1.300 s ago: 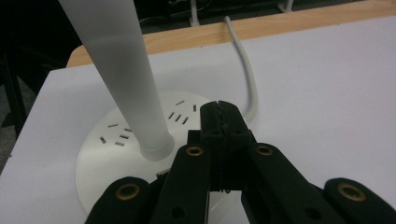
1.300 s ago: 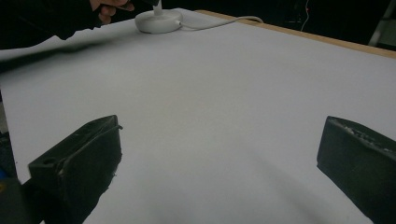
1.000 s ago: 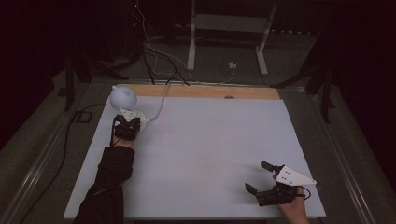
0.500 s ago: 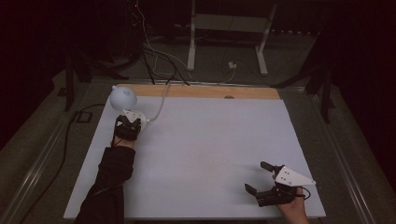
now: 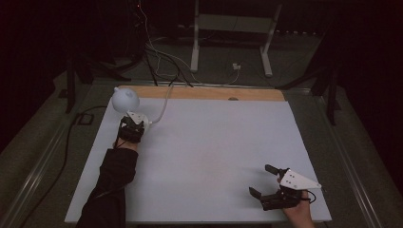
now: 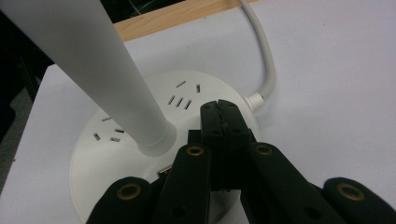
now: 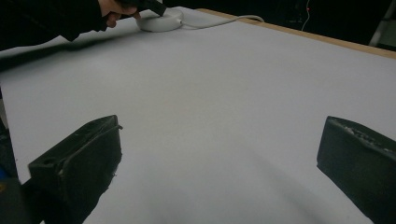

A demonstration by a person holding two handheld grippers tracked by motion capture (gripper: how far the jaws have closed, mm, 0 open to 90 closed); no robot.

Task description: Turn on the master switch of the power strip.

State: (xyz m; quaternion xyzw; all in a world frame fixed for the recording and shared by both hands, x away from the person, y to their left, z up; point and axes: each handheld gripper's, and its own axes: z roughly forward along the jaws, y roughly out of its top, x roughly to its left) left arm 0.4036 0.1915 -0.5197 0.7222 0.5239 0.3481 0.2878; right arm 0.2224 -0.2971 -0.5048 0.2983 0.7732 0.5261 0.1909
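Note:
A white desk lamp stands at the table's far left, with a round head [image 5: 125, 99] and a round base [image 5: 146, 124] that has socket slots. In the left gripper view the lamp's stem [image 6: 107, 70] rises from the base [image 6: 196, 93]. My left gripper [image 6: 223, 114] is shut with nothing between its jaws, and its tips are right over the base's top, near the stem; I cannot tell if they touch. In the high view the left gripper [image 5: 135, 124] is at the base. My right gripper [image 5: 261, 179] rests open near the front right corner, its jaws [image 7: 219, 154] wide apart over bare white table.
The lamp's white cable [image 5: 164, 102] runs from the base toward the wooden strip [image 5: 209, 93] at the table's far edge. The white tabletop [image 5: 214, 142] spreads between the two grippers. Cables and a stand's legs [image 5: 266, 61] lie on the dark floor behind.

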